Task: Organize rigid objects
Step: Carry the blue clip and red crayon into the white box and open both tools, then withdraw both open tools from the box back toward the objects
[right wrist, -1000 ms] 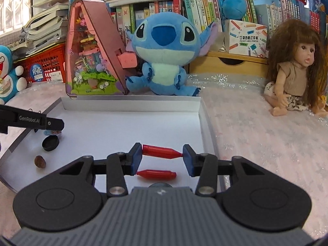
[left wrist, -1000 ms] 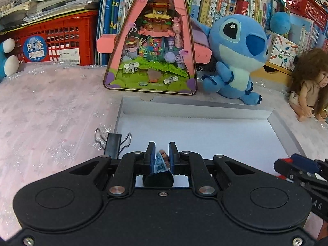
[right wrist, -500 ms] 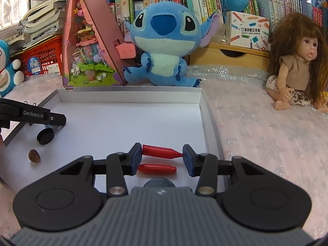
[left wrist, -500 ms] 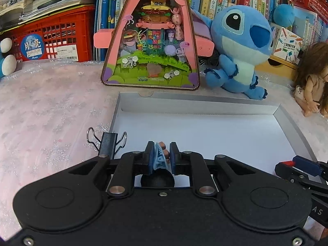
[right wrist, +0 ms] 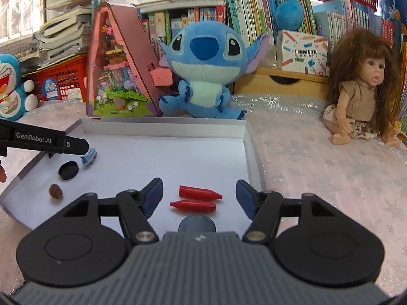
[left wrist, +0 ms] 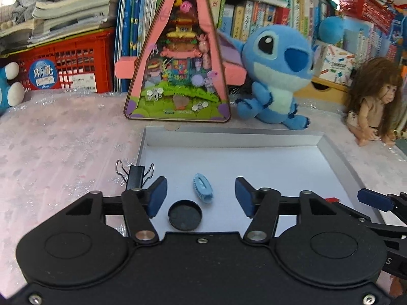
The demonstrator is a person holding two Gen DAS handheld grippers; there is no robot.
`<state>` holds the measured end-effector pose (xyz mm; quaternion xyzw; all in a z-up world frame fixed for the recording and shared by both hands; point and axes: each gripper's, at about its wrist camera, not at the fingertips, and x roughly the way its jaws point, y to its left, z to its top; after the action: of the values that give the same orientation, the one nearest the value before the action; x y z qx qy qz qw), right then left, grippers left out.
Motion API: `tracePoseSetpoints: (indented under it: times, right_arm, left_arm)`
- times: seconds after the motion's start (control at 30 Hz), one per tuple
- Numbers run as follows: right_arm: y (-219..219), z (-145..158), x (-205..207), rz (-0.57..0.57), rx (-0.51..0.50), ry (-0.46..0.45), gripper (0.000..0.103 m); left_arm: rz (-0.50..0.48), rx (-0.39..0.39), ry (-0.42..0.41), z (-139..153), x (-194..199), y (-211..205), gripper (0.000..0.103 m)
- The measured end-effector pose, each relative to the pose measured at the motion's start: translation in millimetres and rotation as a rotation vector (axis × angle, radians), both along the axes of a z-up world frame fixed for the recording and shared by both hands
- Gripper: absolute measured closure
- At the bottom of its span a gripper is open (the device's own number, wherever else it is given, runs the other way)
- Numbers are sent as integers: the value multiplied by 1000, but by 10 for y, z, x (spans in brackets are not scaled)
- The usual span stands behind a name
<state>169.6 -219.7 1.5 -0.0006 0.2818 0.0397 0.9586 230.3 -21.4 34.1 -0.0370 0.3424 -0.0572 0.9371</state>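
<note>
A shallow white tray (left wrist: 229, 132) (right wrist: 250, 152) lies on the pink cloth. My left gripper (left wrist: 201, 197) hangs over the tray's near left part, its jaws opening; a small light-blue hair clip (left wrist: 202, 188) (right wrist: 89, 158) lies loose on the tray floor between them, touching neither pad. A black round cap (left wrist: 185, 214) (right wrist: 68, 170) rests just in front of it. My right gripper (right wrist: 199, 194) is over the tray's near right corner, jaws opening; two red crayon-shaped pieces (right wrist: 199, 193) (right wrist: 193, 205) lie side by side on the tray between them, free of the pads.
A black binder clip (left wrist: 134, 176) sits at the tray's left edge. A small brown nut-like piece (right wrist: 56, 191) and a dark disc (right wrist: 197, 224) lie in the tray. Behind it stand a pink triangular toy house (left wrist: 178, 68), a blue plush (left wrist: 277, 73) and a doll (right wrist: 361, 84).
Both grippers have opened. The left one let go of the blue hair clip, which now lies on the tray, and drew back a little. The right one released the upper red piece beside the other.
</note>
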Motion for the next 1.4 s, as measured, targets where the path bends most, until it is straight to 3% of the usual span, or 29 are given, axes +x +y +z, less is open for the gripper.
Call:
tracePoseSetpoints:
  times: [0.33, 0.83, 1.4]
  right_arm:
    - [-24, 96, -423, 32, 9, -43, 19]
    - [-1, 65, -1076, 84, 43, -71, 18]
    - [194, -78, -1629, 158, -9, -60, 18]
  left_arm:
    - [-64, -14, -61, 143, -617, -23, 30]
    - [-146, -17, -55, 30, -1403, -29, 29]
    - [-195, -15, -1, -145, -2038, 37, 29]
